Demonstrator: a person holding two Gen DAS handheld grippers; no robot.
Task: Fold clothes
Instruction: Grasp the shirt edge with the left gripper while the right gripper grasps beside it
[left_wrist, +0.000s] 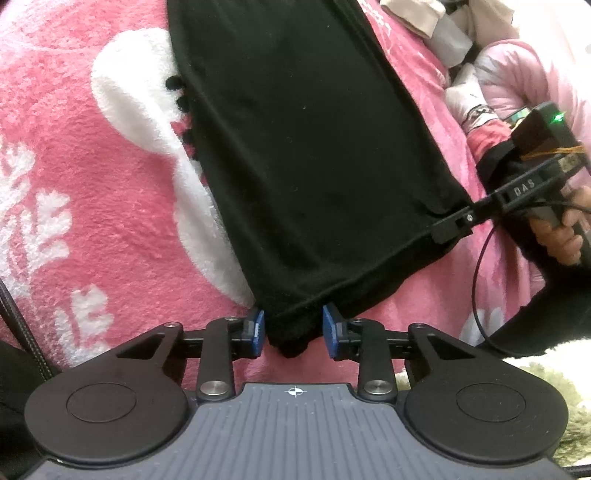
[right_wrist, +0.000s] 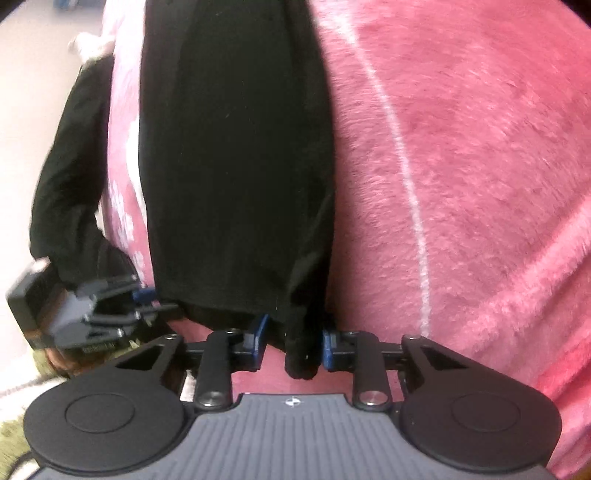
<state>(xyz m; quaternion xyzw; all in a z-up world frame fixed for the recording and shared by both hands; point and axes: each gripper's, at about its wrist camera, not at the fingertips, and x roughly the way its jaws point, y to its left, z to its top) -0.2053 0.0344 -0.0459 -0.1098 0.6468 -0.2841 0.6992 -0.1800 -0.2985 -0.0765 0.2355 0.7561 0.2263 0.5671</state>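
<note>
A black garment (left_wrist: 314, 147) lies as a long strip on a pink fleece blanket (left_wrist: 92, 221). In the left wrist view its near left corner fills the gap between the blue pads of my left gripper (left_wrist: 293, 332), which press it from both sides. My right gripper (left_wrist: 452, 229) reaches the garment's right near corner. In the right wrist view a bunched fold of the black garment (right_wrist: 232, 166) hangs between the pads of the right gripper (right_wrist: 291, 343), against the right pad only, with pink showing beside the left pad. The left gripper (right_wrist: 147, 302) appears blurred at the left.
A heap of beige, white and pink clothes (left_wrist: 472, 37) lies at the far right of the blanket. A person's hand (left_wrist: 561, 229) grips the right tool, with a black cable (left_wrist: 480, 295) looping below it. A green rug (left_wrist: 554, 387) and pale floor (right_wrist: 29, 110) border the blanket (right_wrist: 461, 184).
</note>
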